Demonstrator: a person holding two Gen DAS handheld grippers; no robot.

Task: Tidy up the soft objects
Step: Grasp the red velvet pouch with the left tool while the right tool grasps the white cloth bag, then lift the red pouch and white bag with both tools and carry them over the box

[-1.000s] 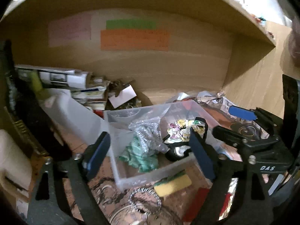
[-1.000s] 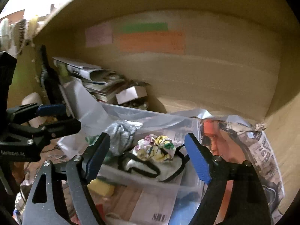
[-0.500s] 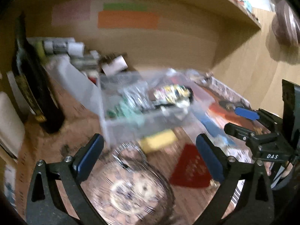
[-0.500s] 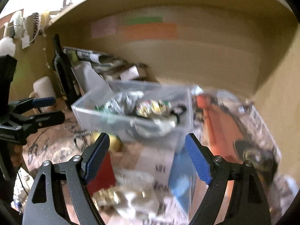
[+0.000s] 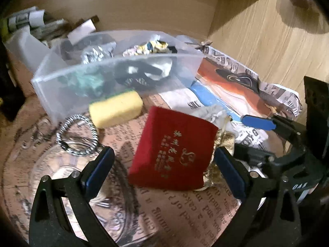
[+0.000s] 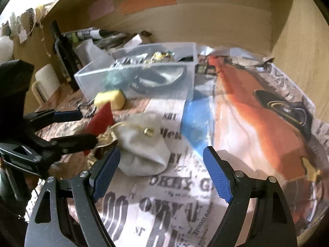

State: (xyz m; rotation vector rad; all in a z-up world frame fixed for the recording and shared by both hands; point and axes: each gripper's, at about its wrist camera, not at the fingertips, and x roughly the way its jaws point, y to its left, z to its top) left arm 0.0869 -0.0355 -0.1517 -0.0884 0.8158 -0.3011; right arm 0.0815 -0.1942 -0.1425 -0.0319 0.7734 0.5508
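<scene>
A clear plastic bin (image 5: 61,90) (image 6: 185,70) holds several soft items: green cloth, a black-and-white piece and a floral fabric (image 5: 152,46). In front of it lie a yellow sponge (image 5: 116,108) (image 6: 110,99), a red pouch (image 5: 172,150) (image 6: 100,120) with gold lettering, a gold fabric bag (image 5: 225,142) and a grey drawstring pouch (image 6: 141,150). My left gripper (image 5: 164,170) is open, its jaws on either side of the red pouch's near end. My right gripper (image 6: 160,173) is open and empty, the grey pouch just beyond its left finger.
A twisted black-and-white ring (image 5: 77,135) lies left of the sponge. Newspaper (image 6: 257,123) covers the right of the shelf. A dark bottle (image 6: 63,57), a white mug (image 6: 45,82) and stacked papers (image 5: 35,24) stand at the back left. Wooden walls close the back and right.
Both grippers have pulled back from the bin and tilted down. The red pouch now lies between my left jaws, and the grey pouch has come close to my right gripper.
</scene>
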